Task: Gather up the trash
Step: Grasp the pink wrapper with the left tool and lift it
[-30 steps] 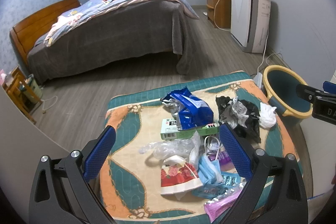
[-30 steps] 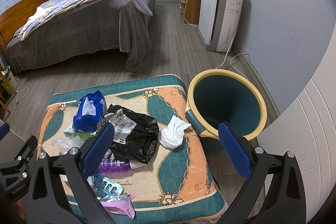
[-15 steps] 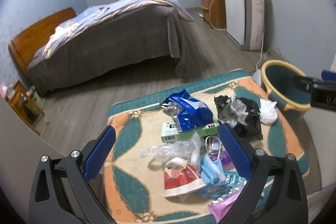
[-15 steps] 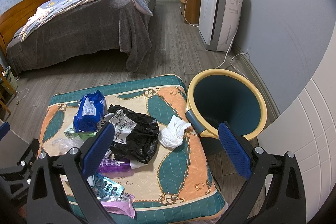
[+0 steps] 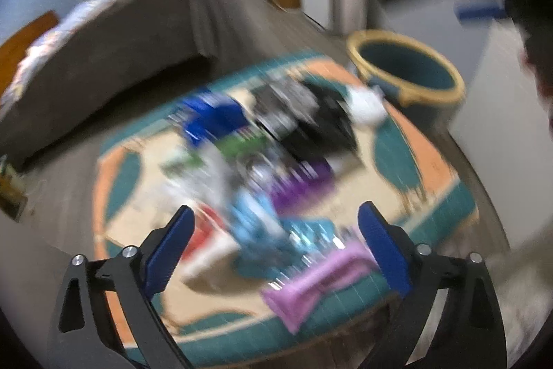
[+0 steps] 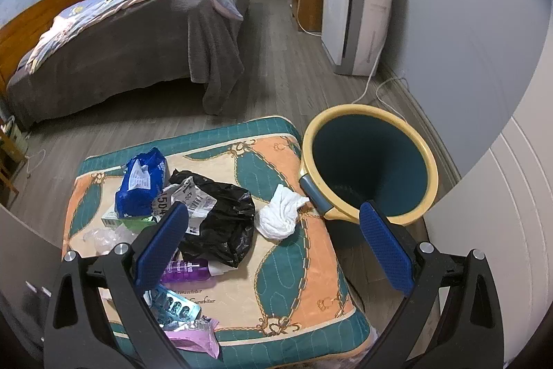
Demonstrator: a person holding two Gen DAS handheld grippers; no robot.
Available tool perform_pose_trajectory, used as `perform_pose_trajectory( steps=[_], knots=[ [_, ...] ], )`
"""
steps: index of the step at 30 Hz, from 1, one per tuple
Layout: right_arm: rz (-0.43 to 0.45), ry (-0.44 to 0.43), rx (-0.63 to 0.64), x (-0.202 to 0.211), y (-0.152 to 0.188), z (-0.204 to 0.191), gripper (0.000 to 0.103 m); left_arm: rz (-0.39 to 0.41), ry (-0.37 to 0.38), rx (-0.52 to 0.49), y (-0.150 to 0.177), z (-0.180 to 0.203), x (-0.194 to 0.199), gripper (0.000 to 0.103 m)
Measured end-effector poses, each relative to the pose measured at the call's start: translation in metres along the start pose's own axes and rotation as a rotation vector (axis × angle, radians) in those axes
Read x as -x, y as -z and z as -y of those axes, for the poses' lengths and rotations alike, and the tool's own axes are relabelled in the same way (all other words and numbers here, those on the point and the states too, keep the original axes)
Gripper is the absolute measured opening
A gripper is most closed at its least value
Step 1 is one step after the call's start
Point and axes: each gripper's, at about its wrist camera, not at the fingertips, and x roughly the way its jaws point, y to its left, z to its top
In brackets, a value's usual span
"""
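Between the right gripper's wide-spread, empty blue fingers lie a crumpled white tissue and a glossy black plastic bag on the quilted cushion; the round yellow-rimmed bin stands beyond the right finger. The left gripper, also wide, frames blurred, seemingly pink wrapper.

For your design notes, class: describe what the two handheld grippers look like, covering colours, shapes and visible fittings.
Both the left gripper and the right gripper look alike: black angular frames with triangular cut-outs, silver screw heads near the finger joints, and two flat fingers faced with textured blue pads. No cables or printed markings show on them.
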Motion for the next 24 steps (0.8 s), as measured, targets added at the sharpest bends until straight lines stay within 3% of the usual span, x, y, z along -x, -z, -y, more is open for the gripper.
perform_pose_trajectory(
  steps=[4, 6, 11, 15, 18, 24],
  knots=[
    [-0.021, -0.008, -0.065, -0.003, -0.001, 0.009, 0.097, -0.078, 0.079, -0.068, 0.018, 0.019, -0.019, 0.068],
    [-0.031, 0.005, -0.071, -0.004, -0.002, 0.011, 0.097, -0.114, 0.100, -0.104, 0.025, 0.026, -0.027, 0.063],
    [-0.048, 0.000, -0.106, -0.008, -0.005, 0.019, 0.097, -0.186, 0.107, -0.165, 0.035, 0.030, -0.044, 0.062],
    [-0.061, -0.004, -0.115, -0.014, -0.008, 0.025, 0.097, -0.225, 0.105, -0.222, 0.037, 0.031, -0.056, 0.025],
    [-0.068, -0.006, -0.110, -0.019, -0.012, 0.026, 0.097, -0.194, 0.109, -0.227, 0.028, 0.028, -0.053, 0.013],
    [-0.049, -0.017, -0.065, -0.030, -0.024, 0.028, 0.097, -0.074, 0.114, -0.115, -0.022, -0.006, -0.017, 0.010]
  ],
)
